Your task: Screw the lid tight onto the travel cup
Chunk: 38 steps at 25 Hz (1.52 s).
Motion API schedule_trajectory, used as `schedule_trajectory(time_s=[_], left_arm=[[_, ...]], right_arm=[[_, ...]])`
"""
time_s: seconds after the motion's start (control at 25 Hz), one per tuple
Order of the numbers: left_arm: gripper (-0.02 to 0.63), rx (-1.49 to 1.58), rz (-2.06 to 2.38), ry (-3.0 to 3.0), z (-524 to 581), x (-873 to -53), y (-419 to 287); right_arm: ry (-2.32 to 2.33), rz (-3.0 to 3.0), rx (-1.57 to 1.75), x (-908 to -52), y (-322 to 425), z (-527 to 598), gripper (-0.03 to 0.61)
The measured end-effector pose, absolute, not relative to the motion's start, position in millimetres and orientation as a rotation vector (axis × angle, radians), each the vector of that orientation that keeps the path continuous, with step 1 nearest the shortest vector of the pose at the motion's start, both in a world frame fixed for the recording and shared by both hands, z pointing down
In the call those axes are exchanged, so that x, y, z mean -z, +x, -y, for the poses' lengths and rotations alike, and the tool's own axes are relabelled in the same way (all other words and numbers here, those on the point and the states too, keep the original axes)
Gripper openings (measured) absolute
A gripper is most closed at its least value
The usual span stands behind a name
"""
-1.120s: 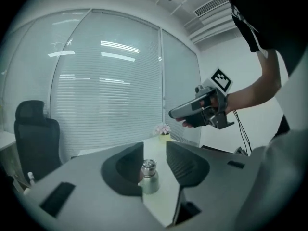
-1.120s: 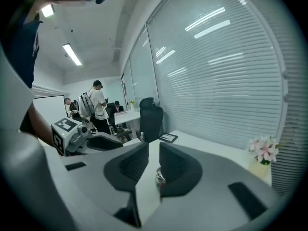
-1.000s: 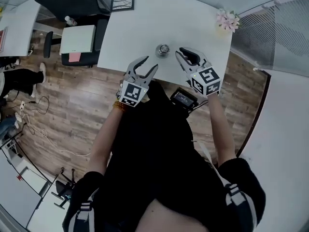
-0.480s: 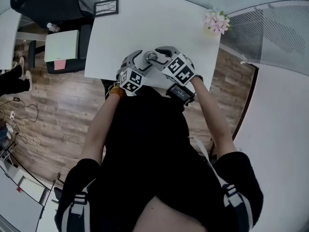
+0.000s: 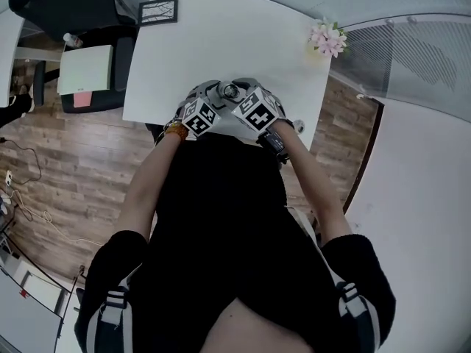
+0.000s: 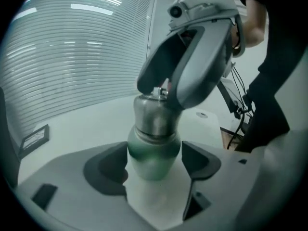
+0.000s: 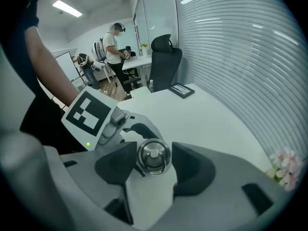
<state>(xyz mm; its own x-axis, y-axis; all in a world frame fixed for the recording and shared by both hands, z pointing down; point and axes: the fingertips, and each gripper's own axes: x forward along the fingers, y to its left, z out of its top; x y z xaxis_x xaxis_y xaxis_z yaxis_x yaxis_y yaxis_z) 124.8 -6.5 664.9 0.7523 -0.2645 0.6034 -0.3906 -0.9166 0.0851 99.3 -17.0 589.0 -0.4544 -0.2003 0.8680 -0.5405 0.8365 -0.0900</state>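
AT THE TABLE EDGE: My L gripper [image 6: 154, 160] comes in low and slanting at the travel cup [image 6: 153, 150], which stands upright on the white table [image 5: 221, 43], close to the edge nearest me. Its jaws have just been opening and stand wide apart w/ the cup's green body between them. The L pad is just beside the wall, maybe brushing it, can't say for sure. The R pad is clear w/ a gap, so no clamp yet.

My R gripper [image 7: 153, 165] looks steeply down on the steel lid [image 7: 153, 156] from above. Its jaws have also just been opening and stand one each side of the lid w/ thin gaps, not pressing. The lid sits on the cup's mouth; how far it's threaded I can't tell.

What the next move hangs on, imo: the cup's long axis is vertical and the R gripper's aim runs nearly along it, w/ the lid approx centred between its jaws. Closing and twisting abt that axis should turn the lid square. The L gripper is nearer the body and should close on it first, or the cup spins.
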Motion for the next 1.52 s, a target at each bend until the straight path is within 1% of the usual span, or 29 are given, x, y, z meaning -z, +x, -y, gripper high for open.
schedule_trajectory(time_s=[0.48, 0.76, 1.0, 1.12, 1.2, 1.24, 1.28, 1.4, 1.52], left_arm=[[0.345, -0.995, 0.476, 2.715, 3, -685, 126], [0.345, -0.991, 0.447, 2.719, 4, -687, 124], [0.345, -1.04, 0.322, 2.737, 2, -688, 126], [0.345, -1.081, 0.253, 2.745, 2, -688, 126], [0.345, -1.091, 0.246, 2.741, 1, -687, 126], [0.345, -1.091, 0.254, 2.737, 1, -687, 126], [0.345, -1.085, 0.269, 2.73, 1, -688, 125], [0.344, -1.037, 0.343, 2.701, 2, -688, 124], [0.342, -1.005, 0.415, 2.674, 0, -688, 122]], right_arm=[[0.505, 1.979, -0.453, -598, 101, 16, 0.235], [0.176, 1.899, -0.105, -601, 92, 7, 0.23], [-0.271, 1.719, 0.351, -608, 94, -8, 0.23], [-0.369, 1.684, 0.459, -609, 96, -10, 0.233], [-0.302, 1.741, 0.386, -607, 95, -8, 0.244], [-0.218, 1.798, 0.287, -605, 94, -5, 0.283], [-0.102, 1.864, 0.155, -601, 92, 0, 0.304], [0.326, 2.001, -0.227, -586, 94, 20, 0.304], [0.64, 2.016, -0.486, -585, 104, 21, 0.304]])
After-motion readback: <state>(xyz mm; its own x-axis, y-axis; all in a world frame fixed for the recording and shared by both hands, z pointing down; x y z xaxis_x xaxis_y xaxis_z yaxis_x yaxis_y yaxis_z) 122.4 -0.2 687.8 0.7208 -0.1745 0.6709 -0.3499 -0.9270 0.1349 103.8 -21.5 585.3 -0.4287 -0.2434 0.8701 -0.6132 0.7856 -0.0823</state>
